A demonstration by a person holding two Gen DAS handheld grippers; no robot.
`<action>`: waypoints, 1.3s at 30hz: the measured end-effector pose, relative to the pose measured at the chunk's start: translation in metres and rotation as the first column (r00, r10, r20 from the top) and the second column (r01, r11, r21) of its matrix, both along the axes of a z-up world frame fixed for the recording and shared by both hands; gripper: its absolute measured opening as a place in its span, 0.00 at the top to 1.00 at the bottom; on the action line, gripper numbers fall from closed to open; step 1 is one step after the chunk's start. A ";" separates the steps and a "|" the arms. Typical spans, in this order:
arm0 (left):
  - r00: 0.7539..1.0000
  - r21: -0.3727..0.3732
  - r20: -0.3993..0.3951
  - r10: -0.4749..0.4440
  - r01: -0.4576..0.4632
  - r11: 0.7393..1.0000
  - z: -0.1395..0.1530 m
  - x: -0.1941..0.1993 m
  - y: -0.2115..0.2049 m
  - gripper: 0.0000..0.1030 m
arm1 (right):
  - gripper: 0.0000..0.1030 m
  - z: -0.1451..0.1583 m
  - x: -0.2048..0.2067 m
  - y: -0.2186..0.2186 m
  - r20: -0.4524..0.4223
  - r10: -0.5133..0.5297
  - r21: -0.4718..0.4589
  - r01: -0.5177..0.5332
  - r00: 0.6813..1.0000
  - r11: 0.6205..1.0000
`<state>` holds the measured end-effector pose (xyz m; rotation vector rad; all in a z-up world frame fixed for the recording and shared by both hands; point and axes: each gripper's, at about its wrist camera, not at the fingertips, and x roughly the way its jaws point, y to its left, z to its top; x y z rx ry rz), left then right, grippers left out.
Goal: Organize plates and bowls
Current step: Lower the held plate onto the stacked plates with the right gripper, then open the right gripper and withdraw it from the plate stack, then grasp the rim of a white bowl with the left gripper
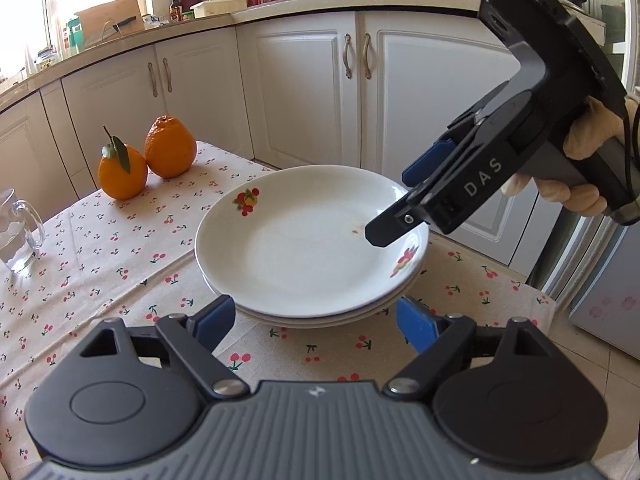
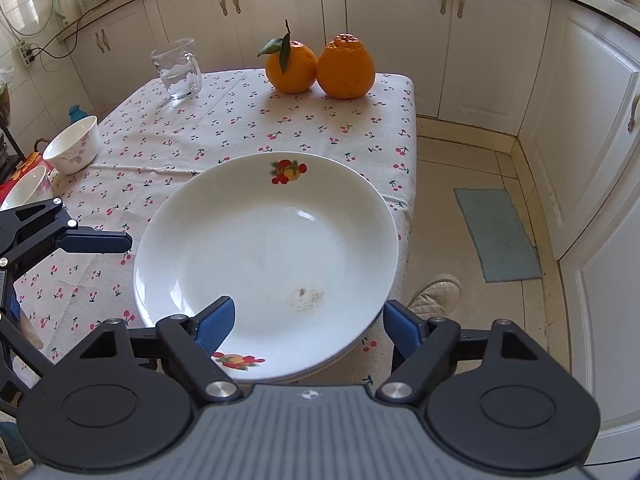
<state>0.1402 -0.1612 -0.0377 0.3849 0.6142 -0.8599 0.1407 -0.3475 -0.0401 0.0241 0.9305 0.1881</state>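
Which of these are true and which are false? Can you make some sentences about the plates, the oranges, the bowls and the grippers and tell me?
1. The plates are stacked on the table. True.
2. Three oranges sit at the far end. False: there are two, side by side.
3. The right gripper is clamped on the top plate. False: its jaws stand open, one finger over the plate, one outside the rim.
4. The left gripper is open. True.
5. The bowls are on top of the plates. False: they stand apart by the table's edge.
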 end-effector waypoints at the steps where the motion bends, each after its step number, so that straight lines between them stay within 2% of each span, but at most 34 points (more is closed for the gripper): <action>1: 1.000 -0.004 0.001 0.000 0.000 1.000 0.002 -0.002 0.002 0.14 | 0.07 0.002 -0.003 0.003 0.014 -0.001 -0.012 0.001 1.000 1.000; 2: 1.000 -0.010 0.004 0.002 -0.002 1.000 0.004 -0.004 0.005 0.14 | 0.01 0.005 -0.006 0.007 0.033 0.003 -0.028 -0.002 0.999 1.000; 3: 1.000 -0.017 0.008 0.004 -0.004 1.000 0.006 -0.006 0.008 0.14 | 0.00 0.008 -0.009 0.011 0.049 0.008 -0.041 -0.006 0.999 0.999; 11: 0.999 -0.074 0.054 0.002 0.002 0.997 0.026 -0.031 0.044 0.08 | 0.00 0.028 -0.040 0.059 0.146 0.052 -0.098 -0.038 0.988 0.994; 16: 0.999 -0.080 0.043 0.008 -0.005 0.997 0.033 -0.047 0.077 0.05 | 0.00 0.035 -0.059 0.099 0.215 0.053 -0.169 -0.017 0.975 0.985; 26: 0.993 -0.087 0.002 0.118 -0.118 0.989 0.034 -0.072 0.168 0.03 | 0.00 0.033 -0.081 0.170 0.248 0.116 -0.138 -0.083 0.962 0.987; 34: 0.956 -0.047 0.072 0.284 -0.281 0.959 0.038 -0.084 0.240 0.02 | 0.00 0.029 -0.081 0.223 0.210 0.241 -0.161 -0.210 0.947 0.964; 39: 0.916 -0.026 0.042 0.398 -0.397 0.917 0.038 -0.074 0.281 0.03 | 0.00 0.030 -0.074 0.255 0.200 0.372 -0.162 -0.344 0.906 0.925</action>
